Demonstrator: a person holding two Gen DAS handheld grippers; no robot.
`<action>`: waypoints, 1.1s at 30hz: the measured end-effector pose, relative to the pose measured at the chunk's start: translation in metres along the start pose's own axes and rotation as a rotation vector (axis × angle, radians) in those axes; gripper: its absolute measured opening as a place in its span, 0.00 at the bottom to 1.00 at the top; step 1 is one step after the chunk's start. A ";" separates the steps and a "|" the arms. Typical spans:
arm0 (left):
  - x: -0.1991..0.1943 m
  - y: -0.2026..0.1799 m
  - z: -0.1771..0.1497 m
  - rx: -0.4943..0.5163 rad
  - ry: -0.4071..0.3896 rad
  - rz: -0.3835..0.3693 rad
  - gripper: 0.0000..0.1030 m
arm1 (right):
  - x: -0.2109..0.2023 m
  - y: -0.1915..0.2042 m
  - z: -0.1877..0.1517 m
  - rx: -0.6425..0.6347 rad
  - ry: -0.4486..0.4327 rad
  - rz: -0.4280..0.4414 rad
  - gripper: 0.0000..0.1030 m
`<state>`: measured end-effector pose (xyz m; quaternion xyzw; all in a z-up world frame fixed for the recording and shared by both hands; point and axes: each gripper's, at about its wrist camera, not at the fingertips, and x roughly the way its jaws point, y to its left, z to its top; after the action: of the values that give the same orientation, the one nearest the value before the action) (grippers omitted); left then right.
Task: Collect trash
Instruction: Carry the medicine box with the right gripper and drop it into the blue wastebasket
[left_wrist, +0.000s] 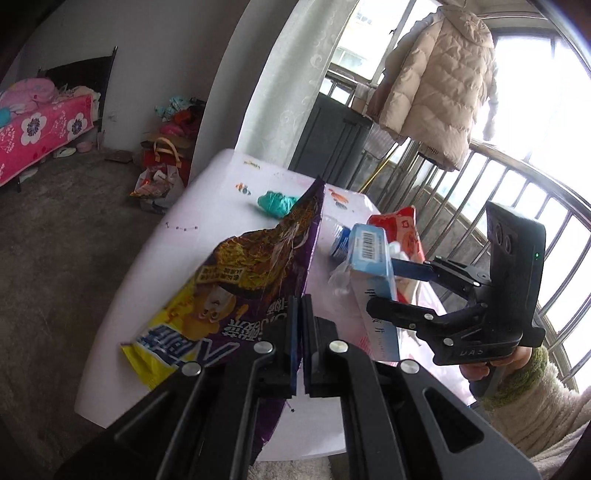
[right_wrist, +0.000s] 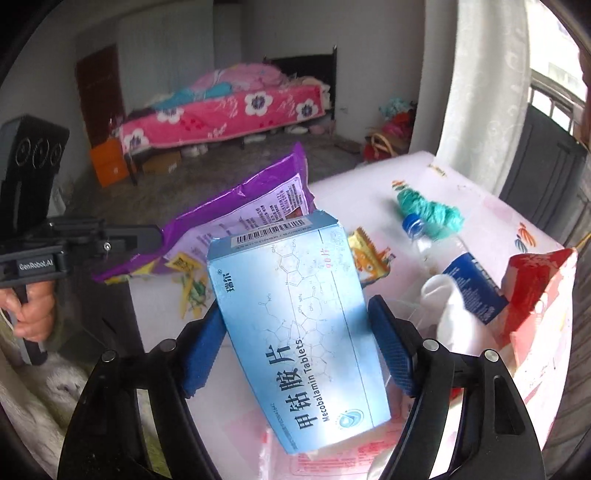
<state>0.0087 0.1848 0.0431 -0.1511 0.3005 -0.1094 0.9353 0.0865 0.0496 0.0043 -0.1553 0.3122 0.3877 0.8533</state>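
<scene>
My left gripper is shut on the edge of a purple and yellow snack bag and holds it lifted over the white table. The bag also shows in the right wrist view. My right gripper is shut on a light blue tablet box, held tilted above the table; it also shows in the left wrist view. On the table lie a plastic bottle with a blue label, a red packet, a small yellow wrapper, a teal yarn bundle and a white crumpled piece.
A clear plastic bag with red print lies under the right gripper. A metal railing runs along the table's right side. A pink bed and bags on the floor are across the room.
</scene>
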 end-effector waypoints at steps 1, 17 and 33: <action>-0.007 -0.006 0.007 0.010 -0.019 -0.008 0.01 | -0.013 -0.004 0.002 0.040 -0.051 0.011 0.69; 0.071 -0.231 0.075 0.161 0.217 -0.646 0.01 | -0.246 -0.127 -0.152 0.868 -0.706 -0.266 0.69; 0.364 -0.504 -0.111 0.242 1.044 -0.655 0.02 | -0.291 -0.211 -0.425 1.612 -0.755 -0.652 0.70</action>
<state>0.1745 -0.4160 -0.0597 -0.0553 0.6411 -0.4831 0.5938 -0.0754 -0.4679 -0.1221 0.5370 0.1307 -0.1776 0.8142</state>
